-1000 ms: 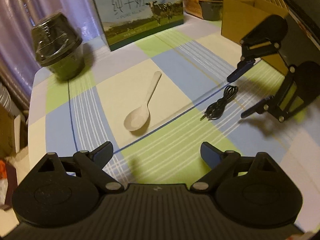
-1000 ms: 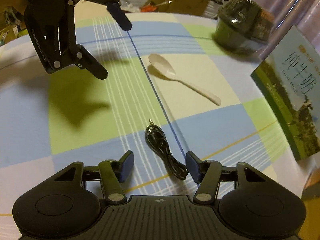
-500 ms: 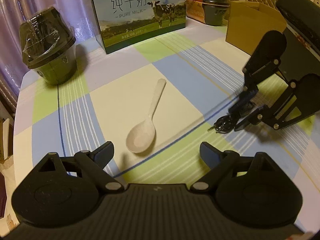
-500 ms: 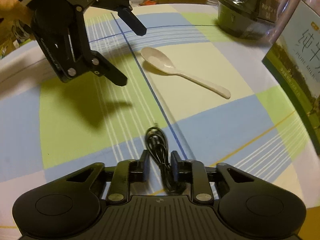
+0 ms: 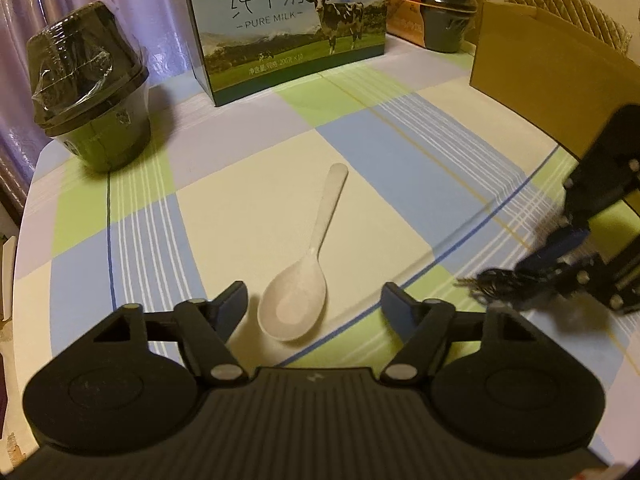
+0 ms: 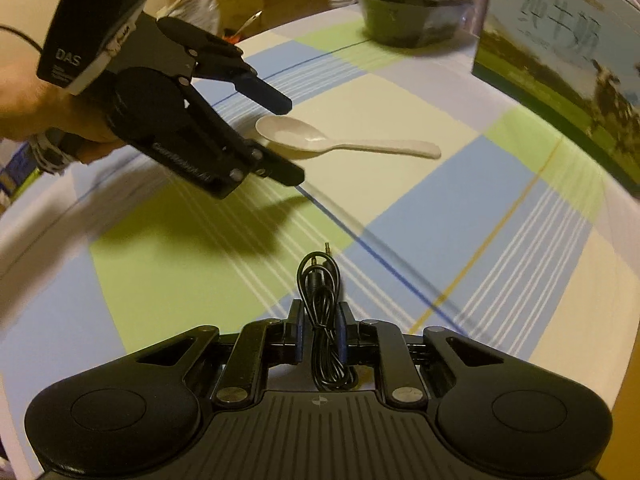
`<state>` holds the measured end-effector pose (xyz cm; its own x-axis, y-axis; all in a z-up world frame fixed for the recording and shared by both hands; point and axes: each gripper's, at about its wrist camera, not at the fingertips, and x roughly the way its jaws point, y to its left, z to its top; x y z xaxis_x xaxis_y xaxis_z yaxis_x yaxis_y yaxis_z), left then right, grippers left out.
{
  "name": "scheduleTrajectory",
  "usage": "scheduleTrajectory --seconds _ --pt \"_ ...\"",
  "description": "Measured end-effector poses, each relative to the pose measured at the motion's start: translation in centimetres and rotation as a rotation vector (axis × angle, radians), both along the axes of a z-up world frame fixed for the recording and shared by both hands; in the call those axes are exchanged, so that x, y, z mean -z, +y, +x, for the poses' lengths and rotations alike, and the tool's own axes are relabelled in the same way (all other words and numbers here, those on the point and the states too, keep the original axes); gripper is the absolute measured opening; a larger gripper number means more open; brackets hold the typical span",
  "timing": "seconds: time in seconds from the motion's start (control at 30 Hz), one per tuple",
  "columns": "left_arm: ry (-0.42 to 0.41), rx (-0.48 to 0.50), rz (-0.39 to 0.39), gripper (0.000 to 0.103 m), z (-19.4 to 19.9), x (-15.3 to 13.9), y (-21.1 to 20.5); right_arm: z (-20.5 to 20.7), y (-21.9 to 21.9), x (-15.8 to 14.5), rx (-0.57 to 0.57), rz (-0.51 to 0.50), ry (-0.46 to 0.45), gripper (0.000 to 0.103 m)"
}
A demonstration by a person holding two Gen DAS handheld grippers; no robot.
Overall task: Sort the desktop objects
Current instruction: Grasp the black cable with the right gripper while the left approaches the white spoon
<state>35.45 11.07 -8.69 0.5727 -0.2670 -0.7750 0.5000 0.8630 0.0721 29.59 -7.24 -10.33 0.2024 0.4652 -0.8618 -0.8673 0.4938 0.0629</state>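
- since a second ago the right gripper (image 6: 319, 334) has gone from spread jaws around the black audio cable (image 6: 322, 304) to clenched on it, and the left gripper (image 5: 314, 304) has closed in on the white spoon (image 5: 304, 276).
- right gripper: grasping the bundled cable at mid-coil, plug ends poking forward; the background blur suggests it is lifting off the desk (image 6: 460, 184).
- left gripper: released, jaws wide, with the spoon bowl lying between and just ahead of the fingertips; the handle points away toward the milk carton (image 5: 286, 24).
- to do this well, i judge the left should drop low and centre on the bowl's neck before clenching, since a flat spoon slips easily.
- keep the right's grip firm so loose cable loops do not slide out.
- further out: a wrapped dark cup (image 5: 92, 96) at far left, a cardboard box (image 5: 548, 64) at far right, maybe the drop spot.
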Motion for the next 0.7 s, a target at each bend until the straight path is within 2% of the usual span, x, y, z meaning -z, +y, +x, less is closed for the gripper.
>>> scheduleTrajectory --seconds 0.13,0.2,0.23,0.27,0.5,0.7 --pt "0.013 -0.005 0.014 0.041 0.5 0.4 0.0 -0.3 -0.9 0.1 0.065 0.017 0.016 0.012" --pt "0.003 -0.004 0.040 0.036 0.2 0.5 -0.3 -0.4 -1.3 0.0 0.090 0.018 0.012 0.012" --pt "0.007 -0.013 0.043 0.027 0.0 0.4 -0.3 -0.6 -1.5 -0.1 0.100 0.017 0.005 0.012" --pt "0.012 -0.025 0.044 0.022 -0.3 0.4 -0.4 -0.6 -1.7 -0.1 0.113 0.017 0.002 0.012" --pt "0.096 -0.085 0.011 0.022 -4.0 -0.5 -1.7 -1.8 -4.2 -1.2 0.284 0.086 0.049 0.012" --pt "0.188 -0.125 -0.105 0.022 -9.1 -2.2 -3.7 -5.1 -7.8 -1.7 0.448 0.164 0.143 0.012"
